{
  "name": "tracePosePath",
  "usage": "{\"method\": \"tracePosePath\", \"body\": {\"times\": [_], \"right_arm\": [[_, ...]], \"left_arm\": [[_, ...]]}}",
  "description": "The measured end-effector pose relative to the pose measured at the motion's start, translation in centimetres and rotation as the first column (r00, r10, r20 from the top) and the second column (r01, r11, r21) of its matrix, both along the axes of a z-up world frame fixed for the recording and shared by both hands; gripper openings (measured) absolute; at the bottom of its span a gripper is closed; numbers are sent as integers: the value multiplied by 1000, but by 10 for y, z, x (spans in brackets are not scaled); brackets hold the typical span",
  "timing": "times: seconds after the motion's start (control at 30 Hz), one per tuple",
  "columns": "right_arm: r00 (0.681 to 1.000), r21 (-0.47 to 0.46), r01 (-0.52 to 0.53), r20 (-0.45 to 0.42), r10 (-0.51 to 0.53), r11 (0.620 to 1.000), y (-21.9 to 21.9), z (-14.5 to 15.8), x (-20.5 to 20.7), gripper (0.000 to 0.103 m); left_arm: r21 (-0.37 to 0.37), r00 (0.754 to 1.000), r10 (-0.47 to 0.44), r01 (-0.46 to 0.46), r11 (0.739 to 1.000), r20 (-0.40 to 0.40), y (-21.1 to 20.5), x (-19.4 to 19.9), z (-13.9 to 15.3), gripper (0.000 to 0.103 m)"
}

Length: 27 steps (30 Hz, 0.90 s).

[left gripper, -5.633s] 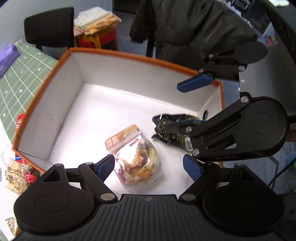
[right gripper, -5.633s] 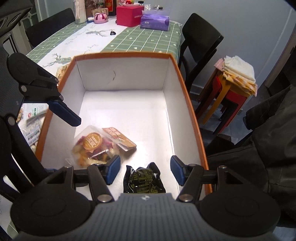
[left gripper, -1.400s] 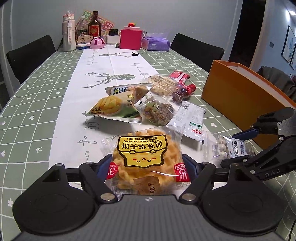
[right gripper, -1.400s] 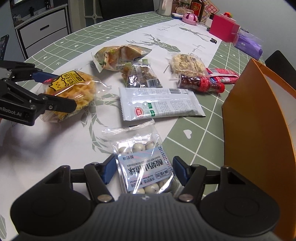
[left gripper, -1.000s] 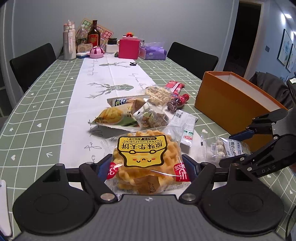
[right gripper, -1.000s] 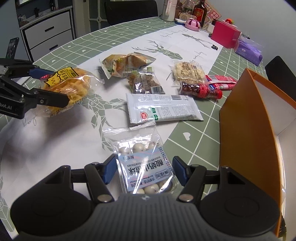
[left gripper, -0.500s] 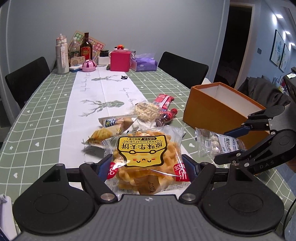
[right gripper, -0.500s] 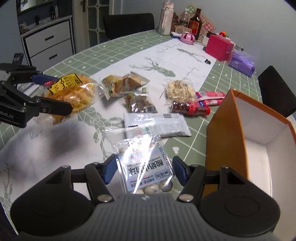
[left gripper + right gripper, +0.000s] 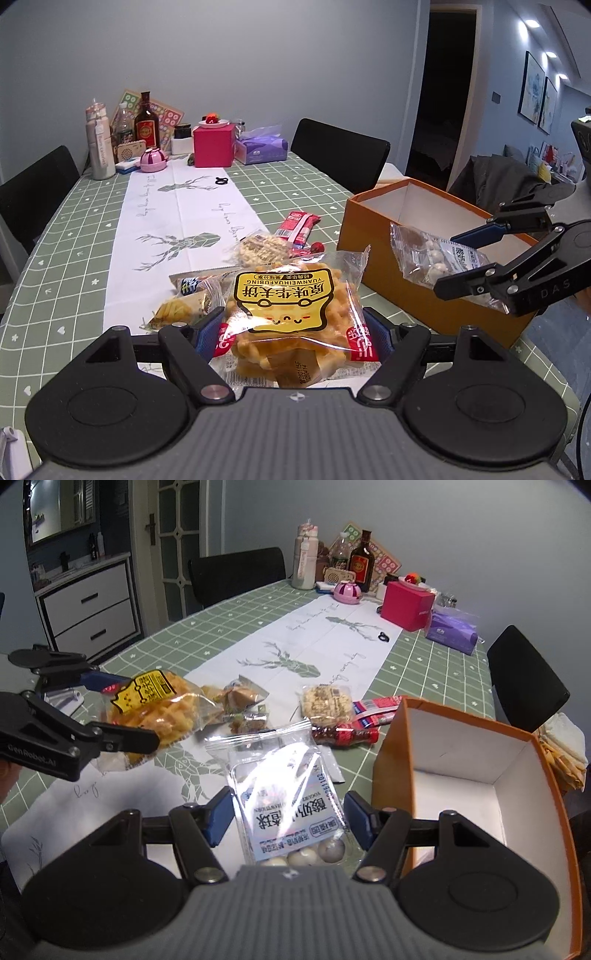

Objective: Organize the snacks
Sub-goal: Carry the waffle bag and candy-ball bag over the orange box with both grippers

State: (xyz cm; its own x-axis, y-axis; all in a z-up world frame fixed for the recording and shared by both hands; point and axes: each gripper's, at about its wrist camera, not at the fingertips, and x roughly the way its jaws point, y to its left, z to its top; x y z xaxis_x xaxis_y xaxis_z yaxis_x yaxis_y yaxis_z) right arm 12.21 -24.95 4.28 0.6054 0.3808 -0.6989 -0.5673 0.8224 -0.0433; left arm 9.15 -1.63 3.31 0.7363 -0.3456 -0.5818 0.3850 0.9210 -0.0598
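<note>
My left gripper (image 9: 291,332) is shut on a yellow waffle packet (image 9: 291,314) and holds it above the table; it also shows in the right wrist view (image 9: 151,705). My right gripper (image 9: 288,818) is shut on a clear bag of white yogurt balls (image 9: 288,805), held above the table next to the orange box (image 9: 391,753). In the left wrist view that bag (image 9: 432,254) hangs over the near wall of the box (image 9: 373,240). The box's white inside shows; its floor is mostly hidden.
Several loose snacks lie on the white runner: a cracker pack (image 9: 325,699), red packets (image 9: 373,707), a small red bottle (image 9: 343,734), a chip bag (image 9: 181,310). Bottles, a pink box (image 9: 214,144) and tissues (image 9: 262,147) stand at the far end. Black chairs surround the table.
Both grippers have risen from the table with their packets. The right gripper has moved toward the orange box, and more of the box's inside shows.
</note>
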Motion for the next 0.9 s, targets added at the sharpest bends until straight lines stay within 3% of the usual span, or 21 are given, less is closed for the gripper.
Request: {"method": "tracePosePath", "body": {"times": [0.47,0.73,0.9], "right_arm": [[996,56,64,53,-67,996,-44,28,-9,63],[988,86,126,83,-133,988,-83,41,-10,63],[978,92,185,83,-193,978,-112,39,-5,63]], "left_arm": [[27,997,-69,68,997,38,-40,11,20,89],[57,983,-160,156,986,85,-93,25,39,89],[120,968,-232,221,968,90,-133,35,43,89]]}}
